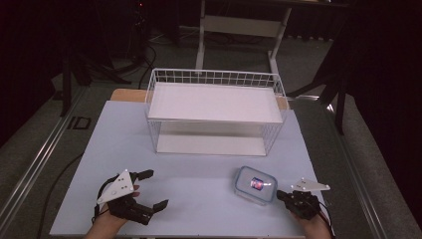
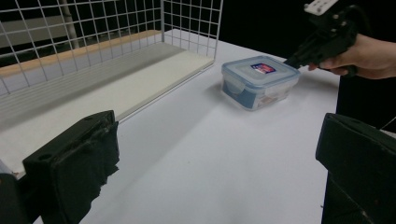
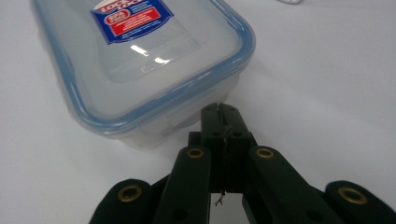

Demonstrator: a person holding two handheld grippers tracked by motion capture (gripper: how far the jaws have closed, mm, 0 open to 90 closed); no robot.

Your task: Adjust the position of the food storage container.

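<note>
High view: the white worktop (image 1: 199, 189) lies open between the left tongs (image 1: 157, 189), spread wide and empty, and a clear plastic box (image 1: 255, 185) near the right edge, forward of a wire basket (image 1: 214, 112).

Left gripper view: bare, smooth surface lies around the box (image 2: 259, 81).

Right gripper view: the right tongs (image 3: 220, 112), closed on nothing, touch the blue-rimmed box's (image 3: 140, 70) rounded corner.

The food box (image 3: 140, 60), upper left in the right gripper view, was clear glossy plastic with a blue rim and a printed paper label. The desk (image 1: 199, 189) looked smooth and matt white. The basket (image 1: 214, 79) was white-coated wire. Both grippers' jaws were matt black plastic.
</note>
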